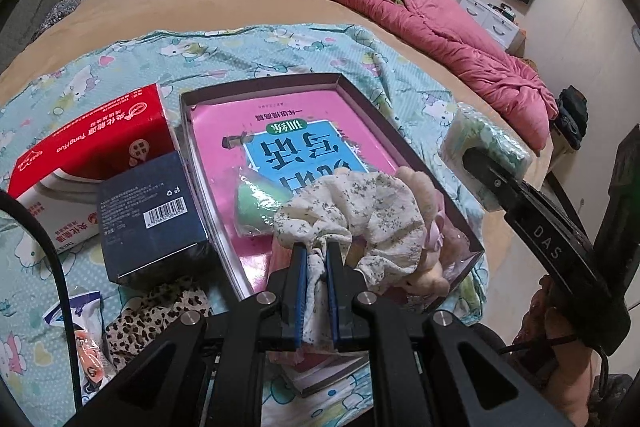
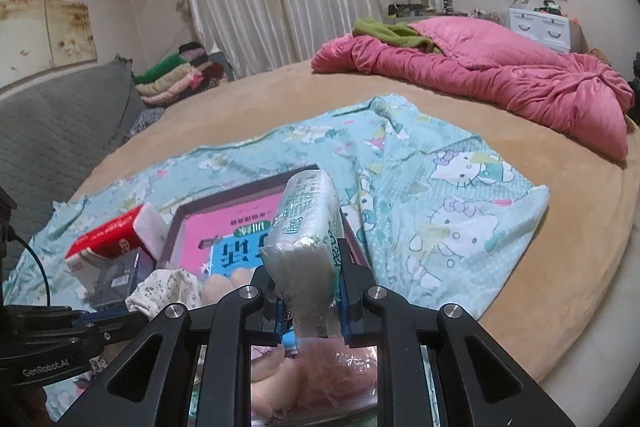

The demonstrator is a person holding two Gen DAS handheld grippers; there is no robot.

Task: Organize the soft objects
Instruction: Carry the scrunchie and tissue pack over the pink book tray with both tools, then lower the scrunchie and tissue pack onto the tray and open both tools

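Note:
My left gripper [image 1: 317, 251] is shut on a white floral scrunchie [image 1: 352, 215], which hangs over the near right part of a shallow dark box [image 1: 400, 131]. In the box lie a pink book [image 1: 224, 135], a small green packet [image 1: 260, 201] and a peach fluffy item [image 1: 424, 187]. My right gripper [image 2: 306, 265] is shut on a plastic-wrapped tissue pack [image 2: 304, 223], held over the box's right side. In the left wrist view the same pack [image 1: 488, 143] hangs to the right of the box. The scrunchie [image 2: 168, 287] also shows at the lower left of the right wrist view.
A red tissue box [image 1: 92, 139] and a dark blue carton [image 1: 148, 215] stand left of the box on a Hello Kitty sheet [image 2: 440, 195]. A leopard-print cloth [image 1: 160, 311] and a small packet [image 1: 88, 347] lie near. A pink quilt [image 2: 500, 75] is heaped far right; folded clothes [image 2: 176, 79] far left.

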